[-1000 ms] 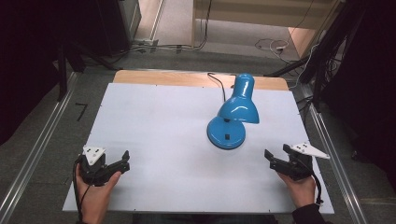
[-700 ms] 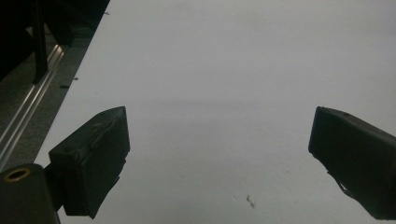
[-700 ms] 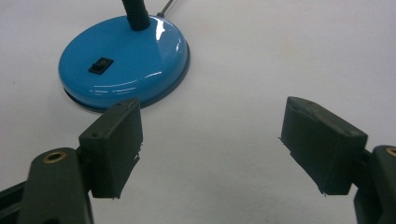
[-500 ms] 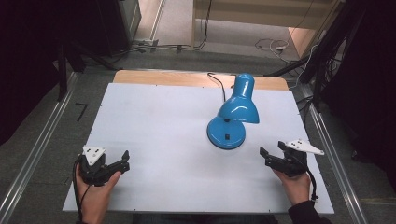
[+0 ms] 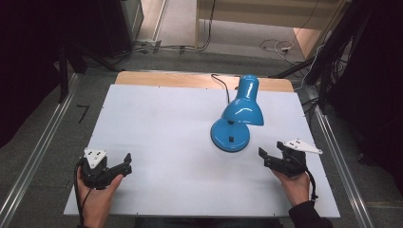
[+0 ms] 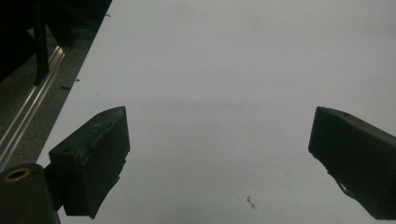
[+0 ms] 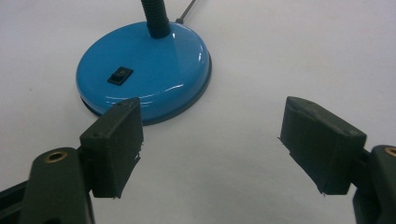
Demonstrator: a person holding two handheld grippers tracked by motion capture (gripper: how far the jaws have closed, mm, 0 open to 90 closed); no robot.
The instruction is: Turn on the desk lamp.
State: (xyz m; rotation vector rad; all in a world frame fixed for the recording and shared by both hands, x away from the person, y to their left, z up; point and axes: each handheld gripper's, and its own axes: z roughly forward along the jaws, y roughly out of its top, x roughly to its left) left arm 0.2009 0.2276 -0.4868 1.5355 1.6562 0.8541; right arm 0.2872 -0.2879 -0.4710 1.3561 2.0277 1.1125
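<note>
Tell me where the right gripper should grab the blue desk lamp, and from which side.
Probably the thin neck rising from the lamp's round base, approached from the person's right, where the open right gripper already is. The base looks too wide and flat for the jaws, and the shade overhangs it.

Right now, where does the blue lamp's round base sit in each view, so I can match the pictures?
High view: the lamp base lies right of centre on the white table, ahead-left of the right tongs.
Left gripper view: not in it; bare table between open jaws.
Right gripper view: base at upper left, behind the left jaw.
Shared landmark: the black switch on the base.
</note>
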